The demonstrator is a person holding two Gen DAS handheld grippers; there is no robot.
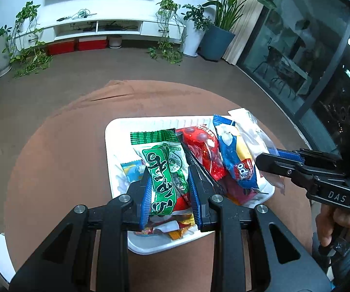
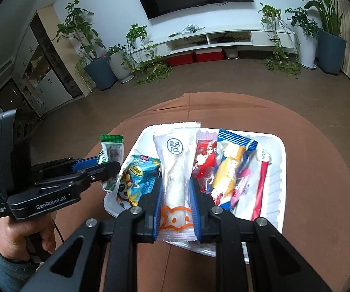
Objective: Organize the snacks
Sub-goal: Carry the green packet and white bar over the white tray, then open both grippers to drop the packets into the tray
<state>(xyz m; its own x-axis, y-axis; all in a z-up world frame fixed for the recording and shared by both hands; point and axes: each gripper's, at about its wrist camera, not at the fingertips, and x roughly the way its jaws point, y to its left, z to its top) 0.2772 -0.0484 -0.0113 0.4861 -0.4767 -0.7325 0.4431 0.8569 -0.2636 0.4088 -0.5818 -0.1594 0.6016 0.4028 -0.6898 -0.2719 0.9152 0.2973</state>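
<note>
Both tongs pinch snacks: the left gripper [image 1: 169, 189], low in its own view, clamps a green packet [image 1: 161, 170], and the right gripper [image 2: 176, 209] clamps a white packet [image 2: 176, 170]. Beneath them, mid-frame, a round brown table [image 1: 60, 150] bears a white tray [image 2: 278, 170] holding a red packet [image 1: 203, 150] and a blue packet [image 2: 138, 180].

Both grippers' fingers [image 1: 194, 189] clamped

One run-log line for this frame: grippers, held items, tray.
left gripper: shut on green packet | right gripper: shut on white packet | both above white tray | tray: more snacks inside
</note>
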